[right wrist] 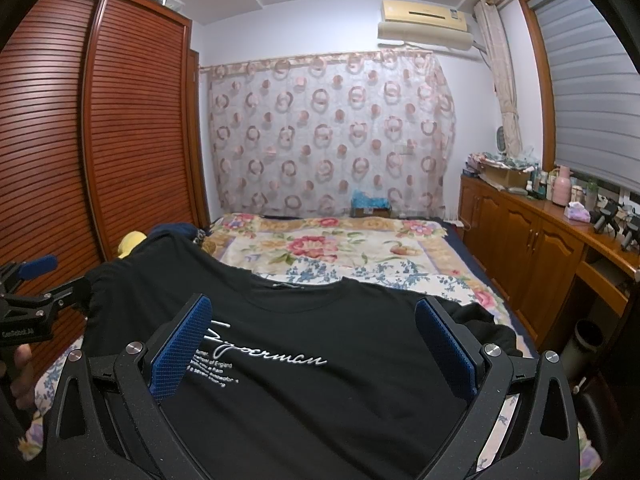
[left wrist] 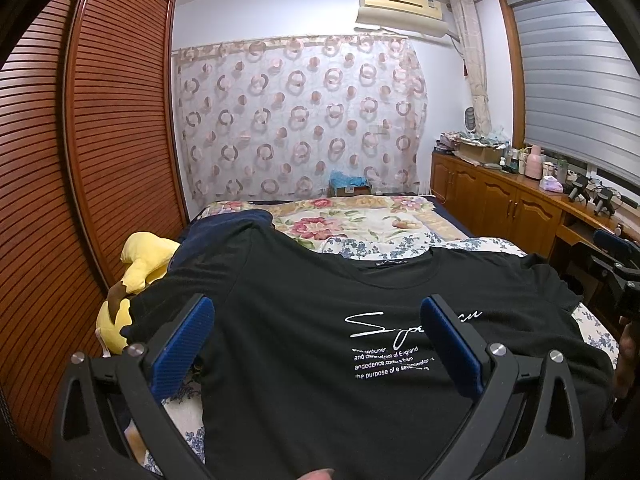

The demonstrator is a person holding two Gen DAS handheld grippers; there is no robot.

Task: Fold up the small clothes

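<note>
Progress on the fold is at its outset, judged from how the garment lies: a black T-shirt (left wrist: 320,320) is spread face up on the bed (right wrist: 320,248), its neckline toward the far end and its white printed lettering (right wrist: 264,354) uppermost, with no fold visible in body or sleeves. Left gripper (left wrist: 316,344) hovers over the near left part of the shirt; its jaws stand wide apart, the blue pads (left wrist: 182,348) clear of the cloth as far as the view shows, and nothing is held. Right gripper (right wrist: 314,344) sits over the chest print in like manner, jaws spread wide and empty. Each gripper shows at the edge of the other's view, so the two are working side by side along the near hem. Shirt's left sleeve runs out toward a yellow plush toy (left wrist: 140,264) and a dark blue garment (left wrist: 224,228) at the left edge of the bed, just beside a slatted wardrobe (left wrist: 100,120); whether the sleeve touches the toy cannot be told. Beyond the shirt lies a floral quilt (right wrist: 328,244), and a wooden cabinet (right wrist: 520,248) stands along the right wall. Remaining work, in my judgement, is all of it: sleeves to be brought in, body to be doubled, the result squared. Some rumpling shows at the right shoulder, which may want smoothing first.
</note>
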